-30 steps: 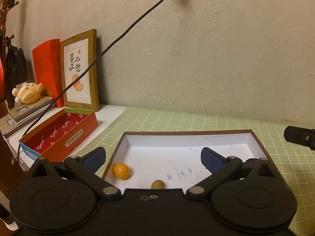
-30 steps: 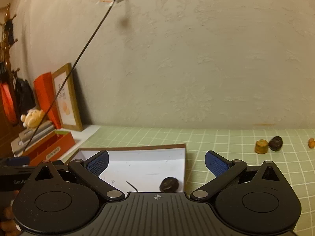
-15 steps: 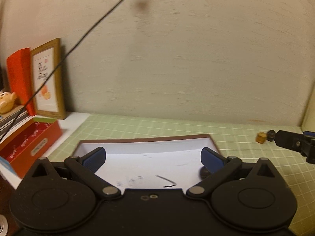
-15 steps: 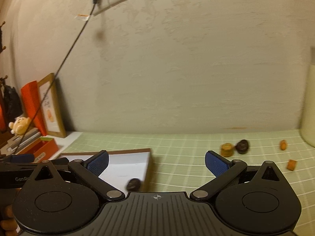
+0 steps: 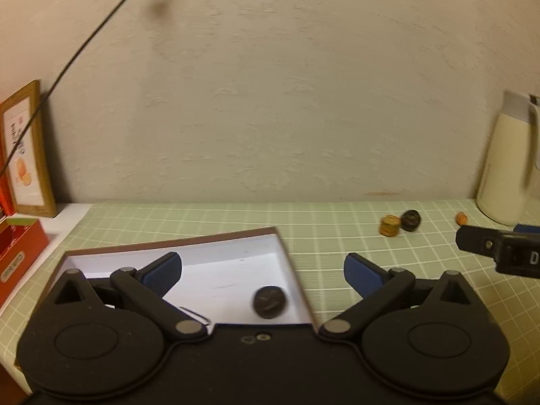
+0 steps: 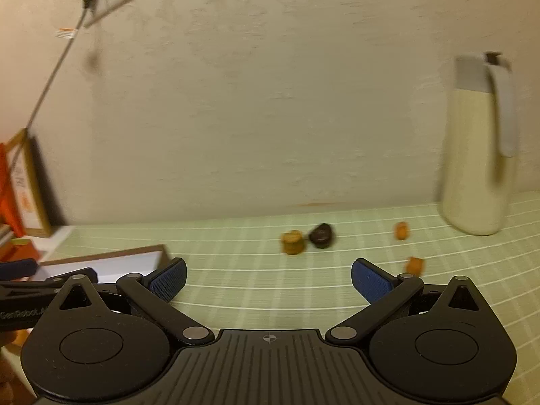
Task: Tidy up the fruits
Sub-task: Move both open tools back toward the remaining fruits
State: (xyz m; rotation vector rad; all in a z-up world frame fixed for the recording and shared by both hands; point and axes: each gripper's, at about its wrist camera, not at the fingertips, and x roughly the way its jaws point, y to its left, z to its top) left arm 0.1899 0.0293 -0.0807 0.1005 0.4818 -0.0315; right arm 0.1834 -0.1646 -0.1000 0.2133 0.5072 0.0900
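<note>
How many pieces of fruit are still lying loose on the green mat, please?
4: a tan piece touching a dark one mid-mat, an orange piece nearer the cream jug, and another orange piece in front of it. Others may be hidden.

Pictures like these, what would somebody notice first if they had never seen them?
Probably the open right gripper filling the bottom of its view, hanging over the green checked mat. Beyond it, a tan fruit and a dark fruit sit side by side, with the tall cream jug by the wall. In the left view, another dark fruit lies in the white tray.
</note>
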